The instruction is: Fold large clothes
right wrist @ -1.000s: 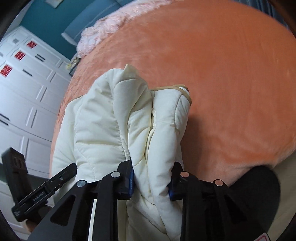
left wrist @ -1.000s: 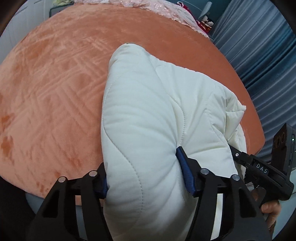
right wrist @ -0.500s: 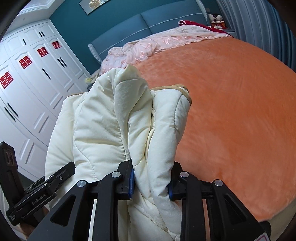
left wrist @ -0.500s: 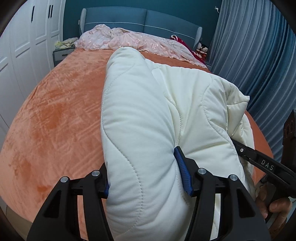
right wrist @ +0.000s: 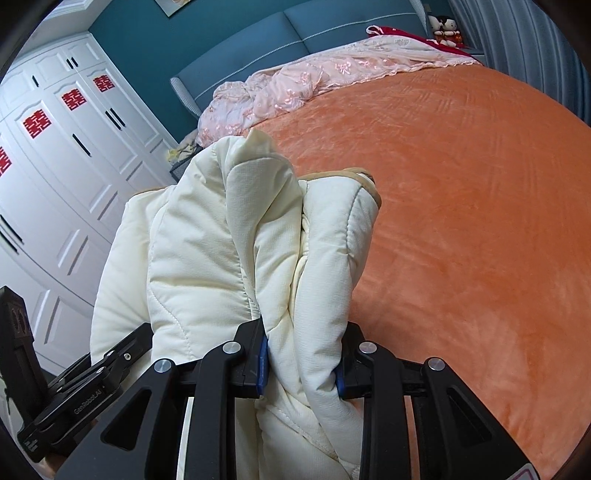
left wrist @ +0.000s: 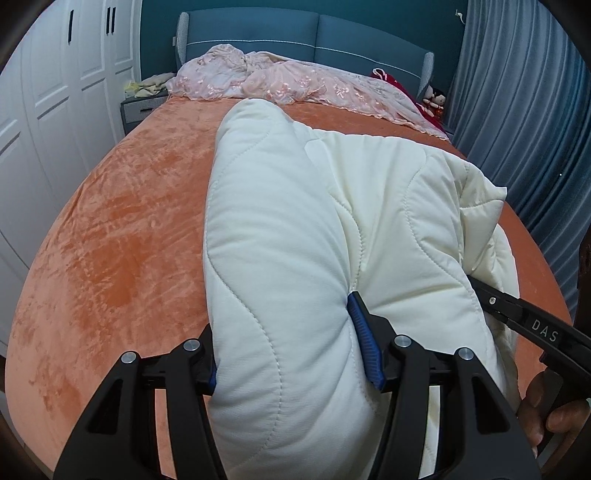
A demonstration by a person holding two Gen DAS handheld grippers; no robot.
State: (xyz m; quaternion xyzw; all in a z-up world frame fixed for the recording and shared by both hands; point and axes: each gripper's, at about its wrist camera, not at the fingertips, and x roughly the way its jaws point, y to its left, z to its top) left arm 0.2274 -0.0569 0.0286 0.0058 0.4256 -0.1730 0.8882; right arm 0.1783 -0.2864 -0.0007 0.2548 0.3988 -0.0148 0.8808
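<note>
A cream quilted padded jacket (left wrist: 295, 236) is bunched and held up over the near end of the bed. My left gripper (left wrist: 290, 354) is shut on a thick fold of it. My right gripper (right wrist: 301, 360) is shut on another bunched fold of the same jacket (right wrist: 221, 251), which has a tan trim edge. The right gripper's body shows at the right of the left wrist view (left wrist: 532, 325); the left gripper's body shows at the lower left of the right wrist view (right wrist: 74, 402). The jacket's lower part is hidden below both grippers.
An orange plush bedspread (left wrist: 122, 229) covers the bed (right wrist: 461, 206). A pink lace cover (left wrist: 295, 81) lies crumpled by the blue headboard (left wrist: 295, 29). White wardrobes (right wrist: 55, 155) stand on the left, blue curtains (left wrist: 535, 110) on the right, a nightstand (left wrist: 142, 110) beside the bed.
Both grippers have lifted and tilted up with the jacket still clamped; the views now take in the headboard and far wall instead of only the bedspread.
</note>
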